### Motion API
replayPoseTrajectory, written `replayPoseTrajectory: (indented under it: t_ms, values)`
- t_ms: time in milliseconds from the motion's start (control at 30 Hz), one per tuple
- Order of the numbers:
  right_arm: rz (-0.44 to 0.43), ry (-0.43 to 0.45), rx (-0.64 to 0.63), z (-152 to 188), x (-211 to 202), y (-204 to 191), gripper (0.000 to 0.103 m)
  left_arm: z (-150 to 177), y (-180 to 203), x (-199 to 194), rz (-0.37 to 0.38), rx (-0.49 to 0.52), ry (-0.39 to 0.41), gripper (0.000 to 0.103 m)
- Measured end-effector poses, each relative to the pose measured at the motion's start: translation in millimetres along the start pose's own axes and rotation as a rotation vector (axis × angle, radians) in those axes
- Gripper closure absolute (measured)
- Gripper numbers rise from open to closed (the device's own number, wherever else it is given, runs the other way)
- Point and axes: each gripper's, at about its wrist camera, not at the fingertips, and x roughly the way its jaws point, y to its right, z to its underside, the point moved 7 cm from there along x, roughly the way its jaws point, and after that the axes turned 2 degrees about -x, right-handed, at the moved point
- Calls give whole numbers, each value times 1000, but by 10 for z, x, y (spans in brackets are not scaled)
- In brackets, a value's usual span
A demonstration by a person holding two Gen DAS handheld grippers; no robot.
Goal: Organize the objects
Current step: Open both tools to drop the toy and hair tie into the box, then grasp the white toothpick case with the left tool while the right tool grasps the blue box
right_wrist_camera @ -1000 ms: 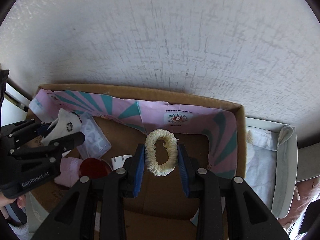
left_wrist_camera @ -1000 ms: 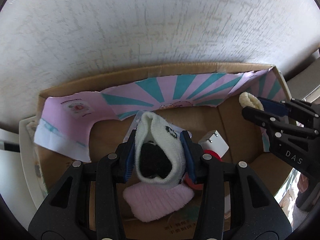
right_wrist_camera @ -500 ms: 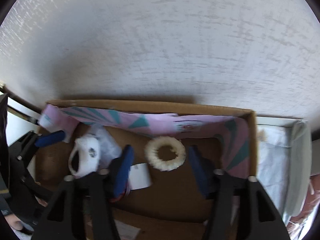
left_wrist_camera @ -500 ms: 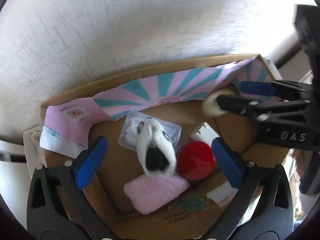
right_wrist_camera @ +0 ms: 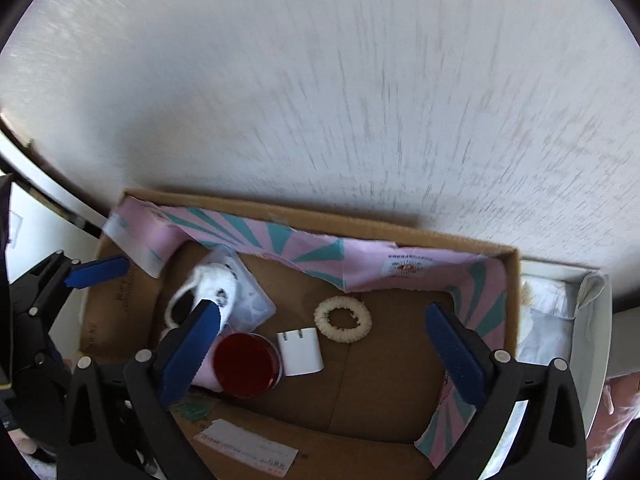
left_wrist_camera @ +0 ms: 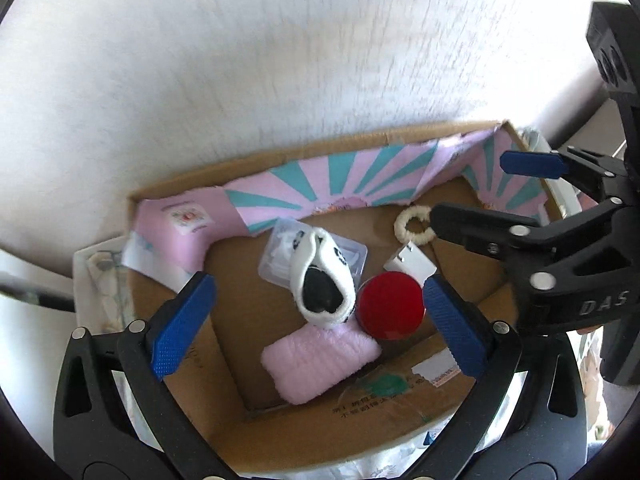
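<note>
Both pairs of jaws are being held wide apart, and nothing is being pinched between them. For the left gripper (left_wrist_camera: 316, 320), the blue pads (left_wrist_camera: 182, 326) are seen at the lower left and lower right of the left wrist view. Between them, in the lower middle of the frame, the white sock (left_wrist_camera: 324, 280) is lying free, its dark opening turned toward the camera. It is resting partly on a clear plastic case (left_wrist_camera: 280, 264) and touching the pink fluffy cloth (left_wrist_camera: 320, 360) below it. Just to its right the red round lid (left_wrist_camera: 390, 304) is lying, and above that the white charger plug (left_wrist_camera: 412, 262).

For the right gripper (right_wrist_camera: 328, 356), the pads are also standing open at the lower left and lower right of the right wrist view. The cream woven ring (right_wrist_camera: 343, 319) is lying flat near the centre of that view, apart from both pads, just beside the plug.

All these things are being kept inside the cardboard box (right_wrist_camera: 514, 280), which is lined with pink and teal paper (right_wrist_camera: 312, 244) and is standing against a white wall (right_wrist_camera: 320, 100).

It is judged that the release step is being finished, since sock and ring are lying free in the box. For the next move, both grippers are probably to be lifted straight out of the box, so that nothing is being dragged by the pads; then any further object outside is to be looked for, though none is being shown clearly.
</note>
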Motion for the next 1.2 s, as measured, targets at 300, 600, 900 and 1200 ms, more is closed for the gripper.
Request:
replayPoseTrajectory:
  t_ms: [300, 600, 900, 1200]
  values:
    - [-49, 115, 11, -3, -516, -31, 1, 27, 180, -679, -22, 2, 124, 0]
    - [8, 256, -114, 294, -1085, -132, 1, 294, 65, -1360, -70, -80, 253, 0]
    - [119, 374, -194, 641, -1616, -82, 1, 668, 170, -1638, -32, -146, 338, 0]
    - [178, 416, -257, 987, -1750, 1, 1, 881, 394, -1841, -78, -109, 386, 0]
